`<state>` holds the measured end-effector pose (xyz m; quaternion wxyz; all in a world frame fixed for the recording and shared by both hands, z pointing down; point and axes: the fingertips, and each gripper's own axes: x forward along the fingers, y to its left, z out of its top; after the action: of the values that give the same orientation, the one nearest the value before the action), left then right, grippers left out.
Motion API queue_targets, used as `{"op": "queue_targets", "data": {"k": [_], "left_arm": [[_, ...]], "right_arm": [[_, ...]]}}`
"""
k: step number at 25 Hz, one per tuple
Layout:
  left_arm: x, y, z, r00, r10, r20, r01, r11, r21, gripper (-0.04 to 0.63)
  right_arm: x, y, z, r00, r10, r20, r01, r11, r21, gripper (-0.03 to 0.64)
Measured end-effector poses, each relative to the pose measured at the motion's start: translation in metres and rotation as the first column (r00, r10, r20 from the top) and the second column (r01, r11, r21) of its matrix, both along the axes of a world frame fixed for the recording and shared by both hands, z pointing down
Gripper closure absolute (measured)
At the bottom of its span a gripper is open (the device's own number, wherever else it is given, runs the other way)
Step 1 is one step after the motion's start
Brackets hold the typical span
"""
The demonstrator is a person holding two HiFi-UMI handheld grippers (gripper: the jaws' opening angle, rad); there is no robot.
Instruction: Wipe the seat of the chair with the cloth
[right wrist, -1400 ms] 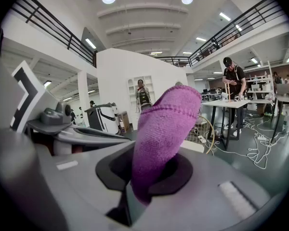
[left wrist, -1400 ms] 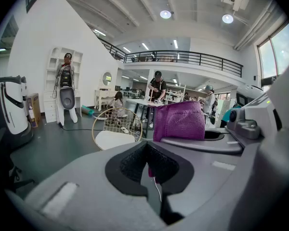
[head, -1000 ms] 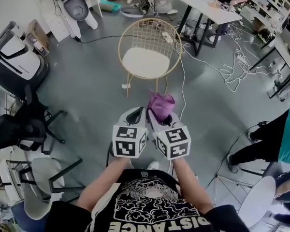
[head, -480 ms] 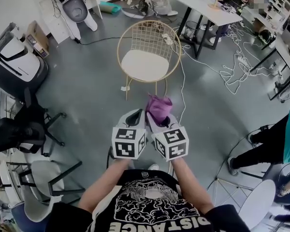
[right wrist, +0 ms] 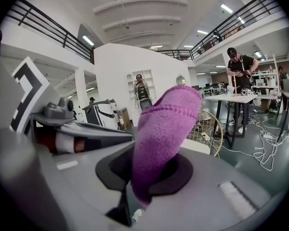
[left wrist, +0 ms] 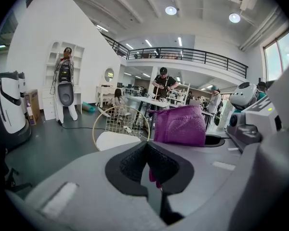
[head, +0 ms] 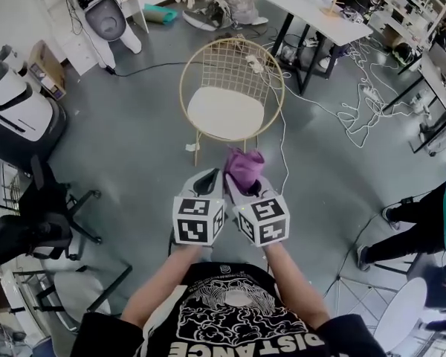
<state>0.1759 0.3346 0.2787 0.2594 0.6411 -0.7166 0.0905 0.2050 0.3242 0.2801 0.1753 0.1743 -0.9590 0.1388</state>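
Round ceiling lamps (left wrist: 171,10) lit everything brightly and evenly; shadows on the grey floor (head: 134,147) were faint. Both gripper views bowed strongly toward black corners, and the cloth (right wrist: 159,138) close to the lens looked slightly soft, as did the head view's edges
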Motion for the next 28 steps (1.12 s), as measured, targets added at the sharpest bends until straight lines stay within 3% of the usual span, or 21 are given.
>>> {"op": "queue_targets", "data": {"k": [16, 28], "left_arm": [[-0.148, -0.039, 0.003, 0.996, 0.059, -0.064, -0.058, 0.998, 0.010, 0.601], [-0.180, -0.077, 0.012, 0.993, 0.102, -0.064, -0.103, 0.995, -0.008, 0.601]], "right_arm": [[-0.142, -0.034, 0.003, 0.995, 0.053, -0.080, -0.052, 0.999, 0.011, 0.555], [-0.168, -0.071, 0.016, 0.991, 0.111, -0.081, -0.113, 0.993, -0.025, 0.555]]}}
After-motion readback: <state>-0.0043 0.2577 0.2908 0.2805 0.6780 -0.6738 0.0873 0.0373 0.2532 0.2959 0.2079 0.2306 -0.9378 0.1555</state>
